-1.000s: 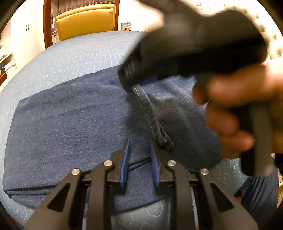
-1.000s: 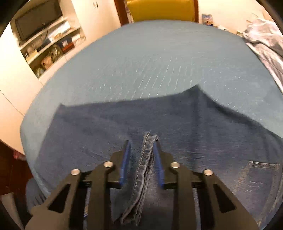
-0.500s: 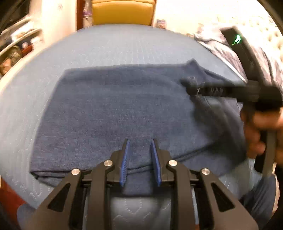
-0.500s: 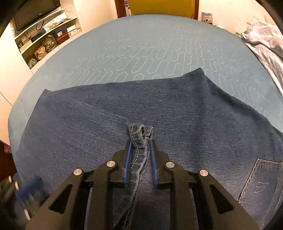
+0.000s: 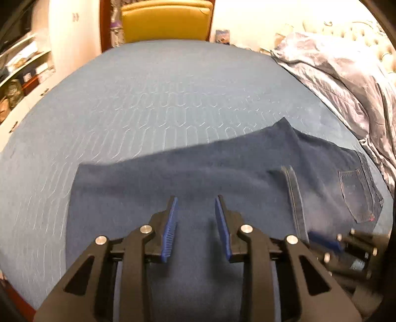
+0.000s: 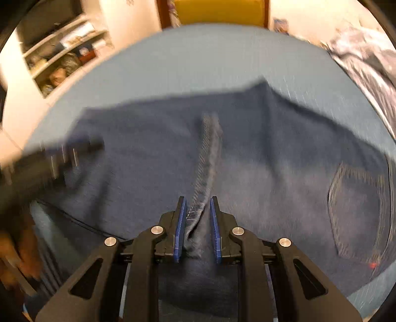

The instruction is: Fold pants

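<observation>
Dark blue jeans (image 5: 198, 178) lie folded across the blue quilted bed (image 5: 173, 99), back pocket (image 5: 356, 193) at the right. My left gripper (image 5: 195, 205) is open and empty just above the denim near the front edge. My right gripper (image 6: 196, 205) stands with its jaws parted around the stitched hem strip (image 6: 208, 158), which lies flat between them; the view is blurred. The right gripper also shows in the left wrist view (image 5: 346, 245), low at the right. The left gripper shows blurred in the right wrist view (image 6: 61, 153).
A crumpled grey duvet (image 5: 346, 74) lies at the bed's right side. A yellow chair (image 5: 165, 19) stands beyond the far edge. Shelves with clutter (image 6: 61, 64) stand at the left. The bed's front edge is just below both grippers.
My right gripper has opened and let go of the hem strip, which now lies flat on the jeans. My left gripper has lifted and shifted left. The right hand has dropped low.
</observation>
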Action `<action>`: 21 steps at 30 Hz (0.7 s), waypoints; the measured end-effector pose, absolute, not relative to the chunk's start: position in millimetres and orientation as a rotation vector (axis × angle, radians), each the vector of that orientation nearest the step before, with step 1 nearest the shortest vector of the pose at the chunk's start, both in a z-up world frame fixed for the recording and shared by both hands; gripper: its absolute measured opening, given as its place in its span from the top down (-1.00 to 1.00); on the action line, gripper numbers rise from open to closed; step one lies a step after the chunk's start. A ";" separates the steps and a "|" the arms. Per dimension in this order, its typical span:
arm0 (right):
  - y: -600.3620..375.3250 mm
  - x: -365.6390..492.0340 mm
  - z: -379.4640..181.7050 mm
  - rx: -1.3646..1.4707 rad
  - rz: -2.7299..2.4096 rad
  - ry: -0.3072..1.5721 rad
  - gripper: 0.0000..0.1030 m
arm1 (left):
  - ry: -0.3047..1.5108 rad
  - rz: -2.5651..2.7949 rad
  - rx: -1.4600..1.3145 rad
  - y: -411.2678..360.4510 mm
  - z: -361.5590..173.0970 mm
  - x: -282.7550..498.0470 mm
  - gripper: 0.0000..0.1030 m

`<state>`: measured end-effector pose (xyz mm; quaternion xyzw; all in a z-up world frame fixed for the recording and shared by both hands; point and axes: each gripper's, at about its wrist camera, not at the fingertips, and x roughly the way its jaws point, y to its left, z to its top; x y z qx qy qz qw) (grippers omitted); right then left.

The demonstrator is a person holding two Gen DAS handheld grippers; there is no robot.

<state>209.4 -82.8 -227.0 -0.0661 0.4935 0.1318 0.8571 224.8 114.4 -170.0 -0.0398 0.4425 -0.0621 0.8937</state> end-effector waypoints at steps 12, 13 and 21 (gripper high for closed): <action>-84.2 210.3 -234.7 -0.148 0.267 1.045 0.71 | 0.974 -0.021 -0.094 145.4 -189.5 258.5 0.39; -83.7 209.5 -234.7 -0.152 0.266 1.044 0.71 | 0.972 -0.010 -0.099 148.6 -188.2 256.8 0.39; -82.3 210.8 -235.4 -0.154 0.265 1.043 0.71 | 0.943 0.110 -0.187 224.7 -179.8 216.4 0.24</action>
